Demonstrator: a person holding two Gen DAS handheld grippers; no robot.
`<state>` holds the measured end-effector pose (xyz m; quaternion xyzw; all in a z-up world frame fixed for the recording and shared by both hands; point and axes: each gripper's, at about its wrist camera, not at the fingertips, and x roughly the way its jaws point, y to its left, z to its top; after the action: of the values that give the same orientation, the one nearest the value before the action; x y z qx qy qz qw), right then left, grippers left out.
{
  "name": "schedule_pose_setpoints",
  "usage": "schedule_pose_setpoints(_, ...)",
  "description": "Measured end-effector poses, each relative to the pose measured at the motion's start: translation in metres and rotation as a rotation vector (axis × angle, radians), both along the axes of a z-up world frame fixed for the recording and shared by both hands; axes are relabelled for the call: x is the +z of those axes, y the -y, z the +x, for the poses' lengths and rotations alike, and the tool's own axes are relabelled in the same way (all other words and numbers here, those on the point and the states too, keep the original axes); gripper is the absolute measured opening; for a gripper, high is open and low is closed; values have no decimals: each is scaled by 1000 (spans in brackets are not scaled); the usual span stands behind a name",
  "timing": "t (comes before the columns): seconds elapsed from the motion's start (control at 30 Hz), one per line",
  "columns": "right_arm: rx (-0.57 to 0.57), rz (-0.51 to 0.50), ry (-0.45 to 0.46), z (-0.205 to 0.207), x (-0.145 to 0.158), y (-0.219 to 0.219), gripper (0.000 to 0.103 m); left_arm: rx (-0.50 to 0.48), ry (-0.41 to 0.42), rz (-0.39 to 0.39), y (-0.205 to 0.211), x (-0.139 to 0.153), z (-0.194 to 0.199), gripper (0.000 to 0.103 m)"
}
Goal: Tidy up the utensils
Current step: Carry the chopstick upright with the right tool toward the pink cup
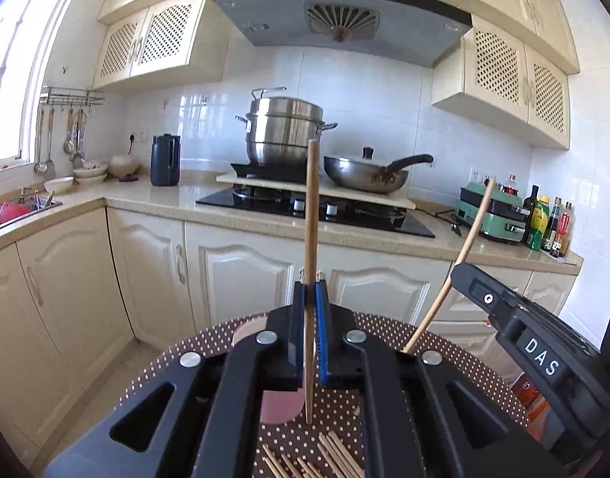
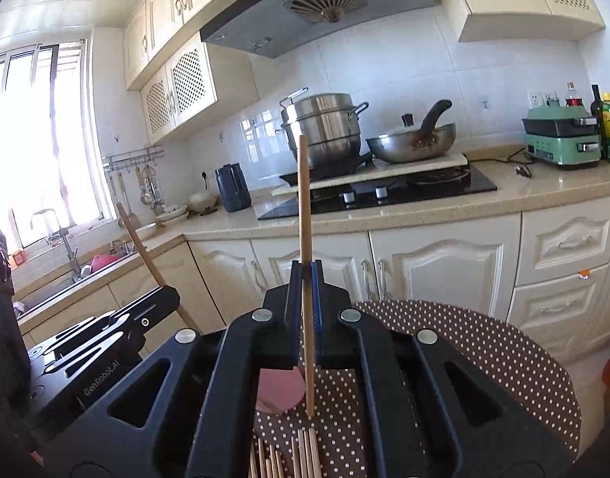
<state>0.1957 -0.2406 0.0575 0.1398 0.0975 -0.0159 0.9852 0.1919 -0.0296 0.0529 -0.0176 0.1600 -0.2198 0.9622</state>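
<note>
My left gripper (image 1: 310,285) is shut on a wooden chopstick (image 1: 312,207) that stands nearly upright between its blue pads. My right gripper (image 2: 305,269) is shut on a second wooden chopstick (image 2: 303,207), also upright. Each gripper shows in the other's view: the right one (image 1: 524,326) with its chopstick (image 1: 460,255) leaning right, the left one (image 2: 117,322) with its chopstick (image 2: 139,245) leaning left. Both hover over a round table with a brown polka-dot cloth (image 2: 484,342). Several loose chopsticks (image 1: 328,458) lie on the cloth below, also seen in the right wrist view (image 2: 293,456). A pink round holder (image 2: 281,392) sits under the jaws.
Behind the table runs a kitchen counter (image 1: 153,195) with a gas hob (image 1: 316,209), a steel steamer pot (image 1: 285,131), a wok (image 1: 366,175), a dark kettle (image 1: 165,159), a green appliance (image 1: 490,209), bottles (image 1: 548,223) and a sink (image 1: 10,211) at left.
</note>
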Motion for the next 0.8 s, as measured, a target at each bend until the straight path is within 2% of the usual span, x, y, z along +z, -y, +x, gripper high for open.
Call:
schedule_pose_setpoints(0.2, 6, -11, 41, 8, 20, -2, 2, 18, 63, -9, -2, 29, 6, 6)
schedule_pose_setpoints(0.3, 17, -21, 12, 16, 20, -4, 2, 29, 82, -3, -5, 40, 7, 6)
schedule_pose_setpoints(0.4, 28, -18, -44, 25, 6, 3, 2, 28, 90, -2, -10, 42, 7, 6)
schedule_pose_setpoints(0.5, 58, -50, -177, 42, -17, 9, 4, 22, 73, -3, -15, 38, 8, 6)
schedule_pose_setpoints(0.57, 32, -85, -280, 54, -39, 13, 18, 6, 47, -3, -17, 34, 10, 6)
schedule_pose_setpoints(0.6, 18, -80, -329, 60, -52, 19, 54, 0, 37, -1, -18, 32, 11, 6)
schedule_pose_setpoints(0.63, 9, -71, -349, 63, -59, 23, 76, -5, 27, -1, -19, 31, 11, 6)
schedule_pose_setpoints(0.73, -27, -85, -375, 71, -79, 34, 75, -3, 8, -3, -26, 27, 12, 6)
schedule_pose_setpoints(0.8, -4, -116, -436, 87, -90, 34, 75, -7, -12, -5, -29, 26, 15, 6)
